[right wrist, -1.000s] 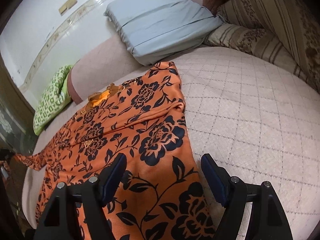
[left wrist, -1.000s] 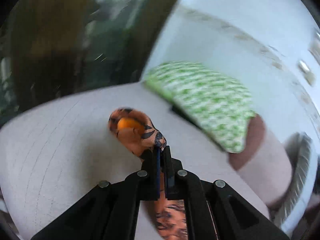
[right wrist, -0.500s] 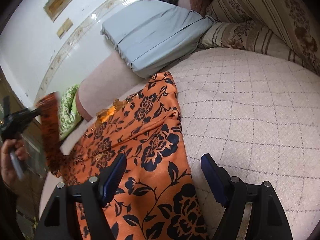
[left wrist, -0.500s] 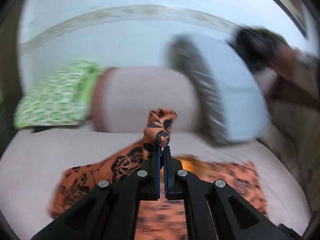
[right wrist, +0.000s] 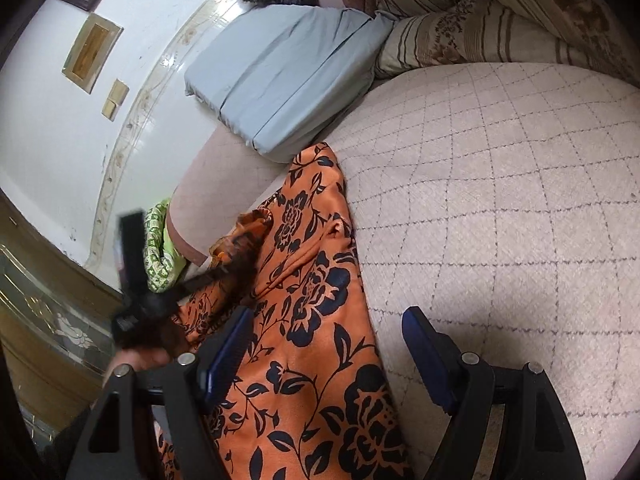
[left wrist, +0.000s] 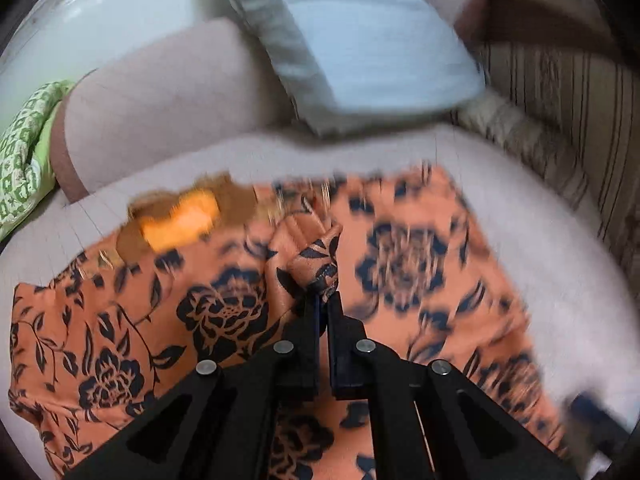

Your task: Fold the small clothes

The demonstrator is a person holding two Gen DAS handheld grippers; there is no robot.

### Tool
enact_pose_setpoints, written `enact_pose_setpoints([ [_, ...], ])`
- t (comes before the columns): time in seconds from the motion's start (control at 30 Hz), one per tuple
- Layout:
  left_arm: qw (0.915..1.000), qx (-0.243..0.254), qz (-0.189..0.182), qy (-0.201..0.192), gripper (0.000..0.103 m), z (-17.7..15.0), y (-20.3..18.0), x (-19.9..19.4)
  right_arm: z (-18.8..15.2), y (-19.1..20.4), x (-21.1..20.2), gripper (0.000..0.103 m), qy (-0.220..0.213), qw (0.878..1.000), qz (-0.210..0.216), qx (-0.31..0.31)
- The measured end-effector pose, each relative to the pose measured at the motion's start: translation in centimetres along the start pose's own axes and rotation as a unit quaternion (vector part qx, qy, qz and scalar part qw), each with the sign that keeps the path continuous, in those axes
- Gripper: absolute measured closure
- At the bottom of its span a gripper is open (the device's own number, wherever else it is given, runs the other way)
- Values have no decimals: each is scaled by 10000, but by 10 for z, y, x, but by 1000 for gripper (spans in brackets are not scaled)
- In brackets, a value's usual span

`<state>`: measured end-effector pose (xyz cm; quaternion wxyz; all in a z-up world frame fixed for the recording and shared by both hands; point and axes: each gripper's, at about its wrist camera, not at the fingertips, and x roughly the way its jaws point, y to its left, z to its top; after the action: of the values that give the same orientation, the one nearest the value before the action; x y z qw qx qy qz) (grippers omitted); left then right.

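Orange floral garment w/ black flower print lies spread on quilted beige bed cover; all positions ref. this garment. Left gripper: fingers clenched on a bunched fold of the garment, lifted above the flat part, approx. mid-cloth. Right gripper: jaws spread wide, nothing between pads; left finger over the garment's near edge, right finger over bare cover beside it. Grey-blue pillow just beyond the far edge. Green patterned cushion off far-left corner.
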<state>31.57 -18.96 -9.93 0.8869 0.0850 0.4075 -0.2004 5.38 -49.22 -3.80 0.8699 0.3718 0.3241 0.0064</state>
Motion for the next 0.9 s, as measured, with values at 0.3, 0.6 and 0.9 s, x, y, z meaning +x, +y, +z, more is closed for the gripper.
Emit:
enact_pose_setpoints([
  [0.3,9976,258,-398,-496,101,14,-41,-25,0,-3,-3,24,-16,9999,87,88],
  [0.6,9952,44,-796,570,39,-24,-20,-8,0,-2,-2,23,-18,10000,27,27],
  [0.9,9908,-1033,739,-464,25,-70,153,-93,14,31,-22,23,-336,9985,-52,-432],
])
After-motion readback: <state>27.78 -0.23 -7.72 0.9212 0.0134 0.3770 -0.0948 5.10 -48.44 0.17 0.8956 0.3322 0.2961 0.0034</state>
